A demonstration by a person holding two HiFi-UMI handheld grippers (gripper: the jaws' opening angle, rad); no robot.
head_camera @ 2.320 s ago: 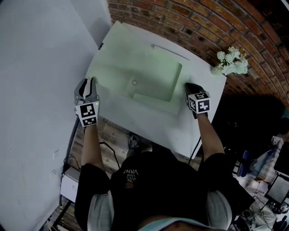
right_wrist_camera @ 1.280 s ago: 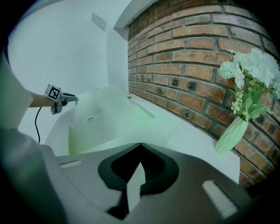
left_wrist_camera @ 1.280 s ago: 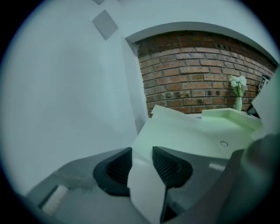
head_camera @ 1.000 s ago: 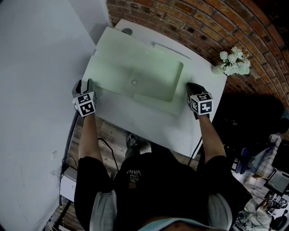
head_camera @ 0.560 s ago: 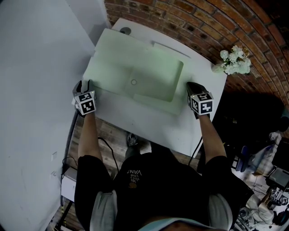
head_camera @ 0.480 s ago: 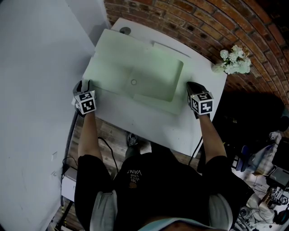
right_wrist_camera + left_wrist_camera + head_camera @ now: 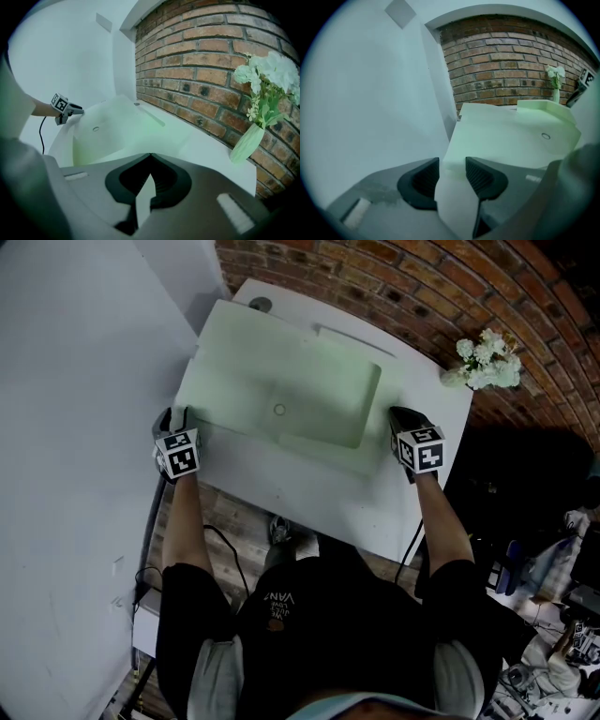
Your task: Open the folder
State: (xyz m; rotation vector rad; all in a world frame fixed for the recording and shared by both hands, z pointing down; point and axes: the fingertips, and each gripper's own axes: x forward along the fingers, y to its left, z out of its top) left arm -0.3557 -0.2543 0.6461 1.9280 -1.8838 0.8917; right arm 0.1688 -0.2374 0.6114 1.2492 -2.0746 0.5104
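Observation:
A pale green folder (image 7: 281,381) lies spread flat on the white table (image 7: 281,498), its flap laid out to the left and a small round snap (image 7: 279,410) near its middle. My left gripper (image 7: 178,414) sits at the flap's near left corner. In the left gripper view its jaws (image 7: 452,174) stand apart, with the flap's edge (image 7: 454,154) running between the pads. My right gripper (image 7: 398,414) rests just off the folder's right edge. Its tips (image 7: 150,157) meet, and only a white sliver shows behind them. The folder (image 7: 117,133) stretches away in front of them.
A pale vase of white flowers (image 7: 486,360) stands at the table's far right corner, against the brick wall (image 7: 394,277). A white wall (image 7: 75,381) runs close along the table's left side. The table's near edge meets the person's body; cables hang below.
Since the earliest frame the left gripper has shifted left and the flap lies spread further out to the left. Over the last second nothing has visibly moved.

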